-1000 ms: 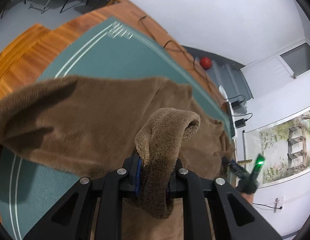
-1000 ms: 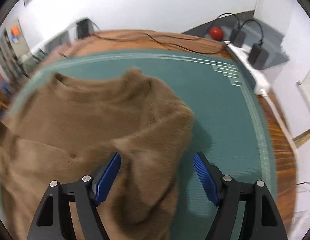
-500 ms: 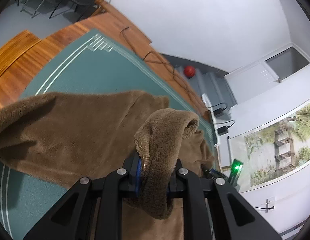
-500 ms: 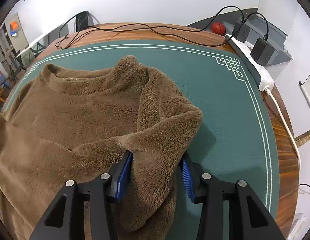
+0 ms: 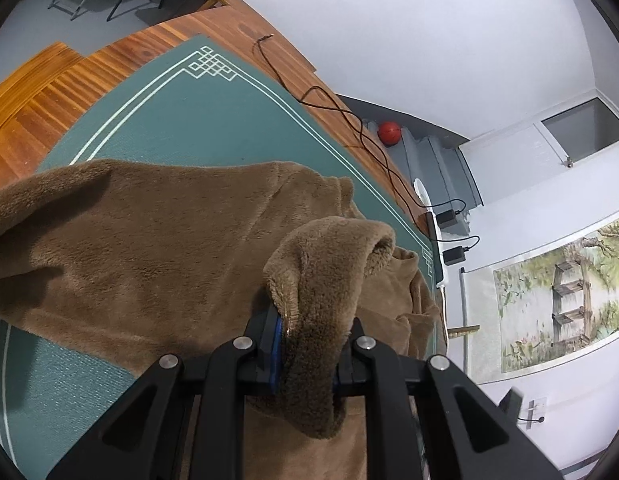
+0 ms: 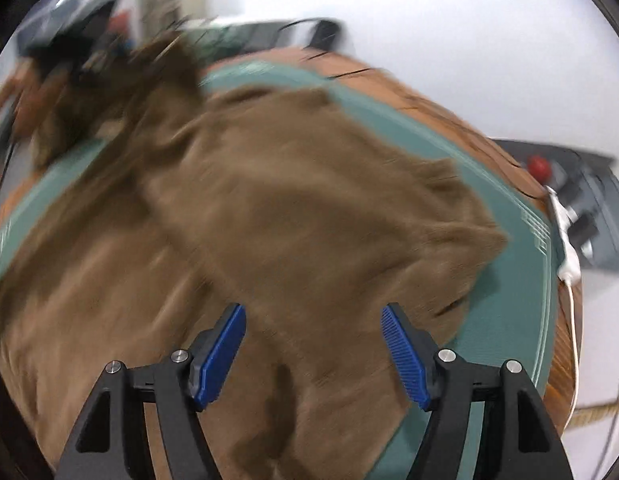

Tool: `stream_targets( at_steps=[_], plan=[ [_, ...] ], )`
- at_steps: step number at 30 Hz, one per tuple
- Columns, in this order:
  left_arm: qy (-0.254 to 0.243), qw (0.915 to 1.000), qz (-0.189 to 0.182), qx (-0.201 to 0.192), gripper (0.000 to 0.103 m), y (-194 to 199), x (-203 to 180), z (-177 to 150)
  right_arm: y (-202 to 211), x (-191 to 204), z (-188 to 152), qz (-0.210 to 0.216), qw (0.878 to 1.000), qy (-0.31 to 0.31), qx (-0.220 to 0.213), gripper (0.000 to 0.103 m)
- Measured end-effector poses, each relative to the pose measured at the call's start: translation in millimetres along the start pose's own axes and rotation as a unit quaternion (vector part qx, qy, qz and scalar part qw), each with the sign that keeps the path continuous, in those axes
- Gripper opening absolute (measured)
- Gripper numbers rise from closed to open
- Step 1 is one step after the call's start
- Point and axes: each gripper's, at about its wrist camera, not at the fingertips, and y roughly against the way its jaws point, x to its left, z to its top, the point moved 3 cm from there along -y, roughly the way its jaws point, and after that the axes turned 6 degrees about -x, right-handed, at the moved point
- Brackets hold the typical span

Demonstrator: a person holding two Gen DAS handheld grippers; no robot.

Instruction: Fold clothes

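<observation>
Motion-blurred brown sweater (image 6: 293, 208), cropped below

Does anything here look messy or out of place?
The brown sweater lies rumpled across the green mat, not flat. One bunched fold sticks up, pinched in the left gripper.

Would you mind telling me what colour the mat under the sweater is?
The mat is dark green with pale border lines, clearest in the left wrist view.

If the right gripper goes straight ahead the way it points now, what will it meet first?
Most likely the brown fleece sweater. The right gripper, its fingers apart and empty after just opening, points down at the fabric spread on the green mat. The picture is blurred, so depth is uncertain.
</observation>
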Motion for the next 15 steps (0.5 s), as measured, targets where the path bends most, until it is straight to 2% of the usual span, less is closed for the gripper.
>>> stream_targets(
  at_steps=[3, 6, 7, 8, 10, 13, 15],
  plan=[
    [-0.006, 1.0000, -0.003, 0.003, 0.018, 0, -8, -2, -16, 16, -17, -0.018, 0.999, 0.040, 0.029, 0.072],
    [-0.014, 0.9999, -0.006, 0.002, 0.018, 4, -17, -2, -32, 15, -21, -0.038, 0.998, 0.037, 0.040, 0.071],
    [-0.017, 0.9998, -0.007, 0.001, 0.018, 6, -20, -2, -35, 11, -21, -0.043, 0.998, 0.025, 0.040, 0.065],
    [-0.018, 0.9998, -0.008, 0.000, 0.018, 8, -22, -1, -38, 8, -20, -0.047, 0.998, 0.013, 0.040, 0.050],
    [-0.018, 0.9998, -0.013, -0.002, 0.018, 10, -26, 0, -41, 1, -19, -0.052, 0.998, -0.008, 0.043, 0.031],
    [-0.012, 0.9995, -0.028, -0.002, 0.018, 13, -33, 0, -38, -12, -18, -0.084, 0.995, -0.036, 0.039, 0.022],
    [-0.006, 0.9990, -0.045, 0.002, 0.018, 13, -40, -3, -29, -24, -16, -0.117, 0.991, -0.056, 0.030, 0.021]
  ],
)
